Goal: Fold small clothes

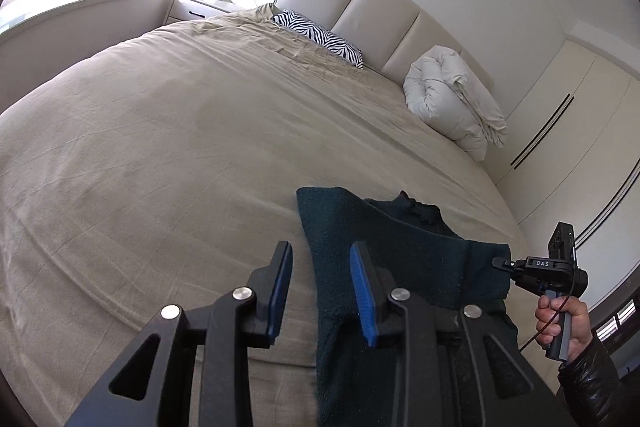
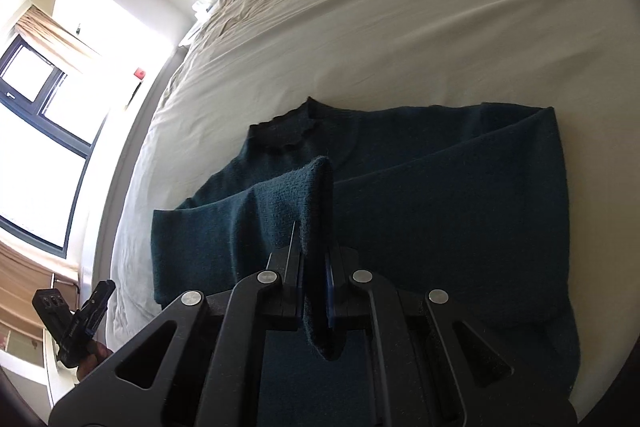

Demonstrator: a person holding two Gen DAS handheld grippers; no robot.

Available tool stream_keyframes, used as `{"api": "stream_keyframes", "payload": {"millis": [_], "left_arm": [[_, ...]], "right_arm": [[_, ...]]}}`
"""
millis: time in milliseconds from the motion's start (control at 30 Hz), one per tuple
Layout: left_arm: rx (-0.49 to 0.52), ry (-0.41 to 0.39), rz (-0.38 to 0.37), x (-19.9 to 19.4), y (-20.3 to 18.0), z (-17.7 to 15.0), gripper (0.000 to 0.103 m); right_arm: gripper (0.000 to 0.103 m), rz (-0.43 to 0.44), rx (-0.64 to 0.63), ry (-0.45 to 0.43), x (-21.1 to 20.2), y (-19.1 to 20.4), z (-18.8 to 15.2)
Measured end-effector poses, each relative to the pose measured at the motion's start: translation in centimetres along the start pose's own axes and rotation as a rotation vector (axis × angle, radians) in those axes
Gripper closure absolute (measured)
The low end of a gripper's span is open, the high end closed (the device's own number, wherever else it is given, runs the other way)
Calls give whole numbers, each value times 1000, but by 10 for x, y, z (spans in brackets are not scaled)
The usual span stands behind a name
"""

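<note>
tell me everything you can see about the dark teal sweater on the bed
The sweater is a dark teal, fuzzy knit with a ribbed collar, lying mostly flat on the beige bedsheet, one sleeve folded across its body. The right gripper is shut on a lifted fold of it. The left gripper stands open above its edge.

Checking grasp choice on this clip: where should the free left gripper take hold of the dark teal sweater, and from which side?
Probably the sleeve end of the dark teal sweater, its near edge lying flat on the bed just ahead of the open left gripper. Come in low from the bed side, one finger sliding under the edge. The right gripper is already shut on the other sleeve.
</note>
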State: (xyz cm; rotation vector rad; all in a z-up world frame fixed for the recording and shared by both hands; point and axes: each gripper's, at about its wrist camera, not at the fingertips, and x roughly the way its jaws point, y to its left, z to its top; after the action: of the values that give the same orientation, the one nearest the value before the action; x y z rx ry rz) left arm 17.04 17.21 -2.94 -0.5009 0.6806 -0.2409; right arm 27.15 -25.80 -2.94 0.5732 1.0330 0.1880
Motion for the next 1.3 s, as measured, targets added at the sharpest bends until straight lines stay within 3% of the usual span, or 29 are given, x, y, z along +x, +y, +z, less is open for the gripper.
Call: {"api": "stream_keyframes", "payload": {"millis": [333, 833, 1000, 1033, 1067, 1133, 1300], "left_arm": [[-73, 97, -99, 54, -10, 4, 71], [-129, 141, -145, 92, -4, 11, 71], [-129, 205, -141, 127, 3, 14, 71], [-125, 225, -128, 136, 7, 12, 73], [-120, 231, -113, 141, 11, 9, 89], [-118, 226, -97, 144, 18, 5, 101], [-78, 220, -86, 133, 13, 0, 101]], "right_arm": [[96, -37, 72, 28, 27, -60, -6], [96, -46, 74, 54, 51, -70, -1], [96, -18, 93, 62, 53, -79, 0], [97, -9, 95, 64, 54, -81, 0], [97, 5, 103, 64, 54, -84, -1], [97, 29, 123, 59, 55, -88, -2], [97, 68, 148, 29, 49, -94, -6]]}}
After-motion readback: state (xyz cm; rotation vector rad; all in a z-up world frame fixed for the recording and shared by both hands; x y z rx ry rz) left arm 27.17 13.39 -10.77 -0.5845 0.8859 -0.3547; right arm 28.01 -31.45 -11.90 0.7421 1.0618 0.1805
